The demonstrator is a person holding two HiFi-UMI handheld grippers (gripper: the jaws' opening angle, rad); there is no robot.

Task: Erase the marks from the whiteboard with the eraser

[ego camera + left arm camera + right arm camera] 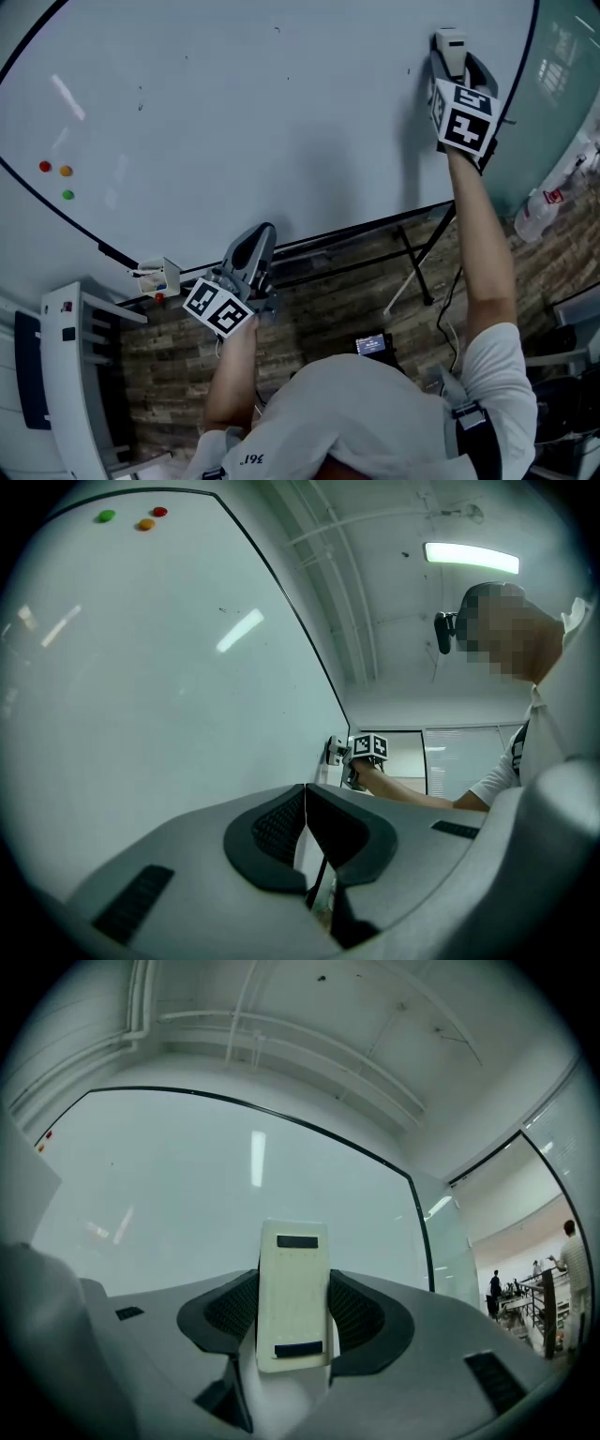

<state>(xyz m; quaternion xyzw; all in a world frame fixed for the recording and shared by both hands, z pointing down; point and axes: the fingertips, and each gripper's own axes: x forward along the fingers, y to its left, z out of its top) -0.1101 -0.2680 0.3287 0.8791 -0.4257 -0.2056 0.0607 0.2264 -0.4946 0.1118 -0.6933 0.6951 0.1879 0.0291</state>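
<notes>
1. The person's white short-sleeved shirt [375, 412] fills the bottom of the head view.
2. The large white black-framed whiteboard [281, 122] stands upright on thin black legs [412, 267] over a brown wood-plank floor [356, 300]. A glass wall [562, 84] lies past its right edge.
3. The right hand-held gripper [452, 54] is clamped on the cream rectangular eraser [292, 1297], which is held against the board near its right edge.
4. The left hand-held gripper [305, 803], jaws pressed together on nothing, hangs by the board's bottom edge.
5. Small red, orange and green round magnets [66, 171] sit on the board's left side.
</notes>
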